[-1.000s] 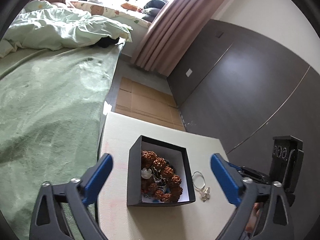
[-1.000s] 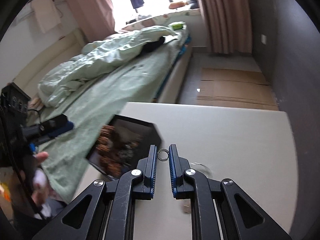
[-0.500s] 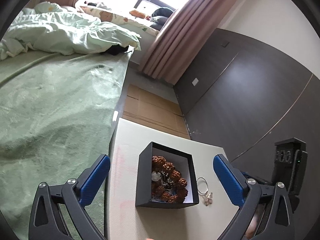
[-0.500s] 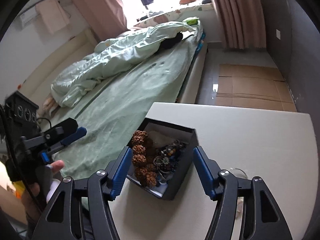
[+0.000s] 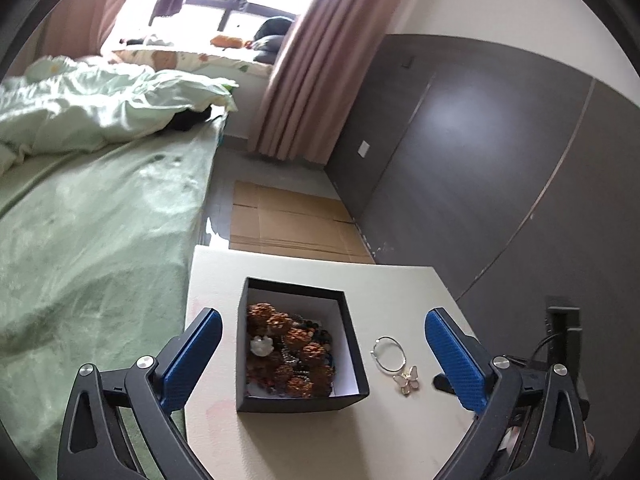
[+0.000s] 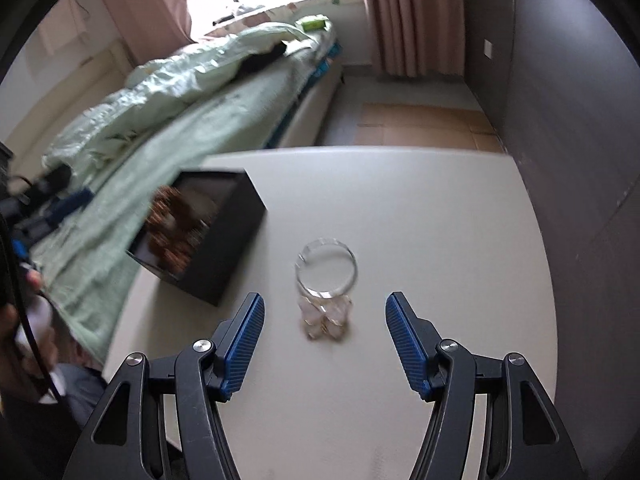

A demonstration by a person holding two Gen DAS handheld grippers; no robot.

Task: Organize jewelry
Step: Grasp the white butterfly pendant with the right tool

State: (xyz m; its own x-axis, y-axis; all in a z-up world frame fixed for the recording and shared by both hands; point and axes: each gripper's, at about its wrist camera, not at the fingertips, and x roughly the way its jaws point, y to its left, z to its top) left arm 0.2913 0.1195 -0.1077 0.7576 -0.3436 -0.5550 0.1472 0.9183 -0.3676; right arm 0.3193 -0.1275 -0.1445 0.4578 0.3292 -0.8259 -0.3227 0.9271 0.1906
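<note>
A black open box (image 5: 352,364) with a white lining sits on the white table (image 5: 304,436). It holds brown bead bracelets (image 5: 292,354) and other jewelry. A thin silver hoop with a butterfly charm (image 5: 394,364) lies on the table right of the box. My left gripper (image 5: 324,356) is open above the box. In the right wrist view the hoop and charm (image 6: 326,288) lie just ahead of my open, empty right gripper (image 6: 324,334), and the box (image 6: 224,240) is to the left.
A bed with green bedding (image 5: 80,208) runs along the table's left side. Cardboard sheets (image 5: 288,220) lie on the floor beyond the table. A dark wall (image 5: 500,168) stands to the right. The table's edges are near on the left and far sides.
My right gripper opened, then swung right from over the box to just behind the hoop with the butterfly charm. My left gripper stayed open above the box and shifted slightly.
</note>
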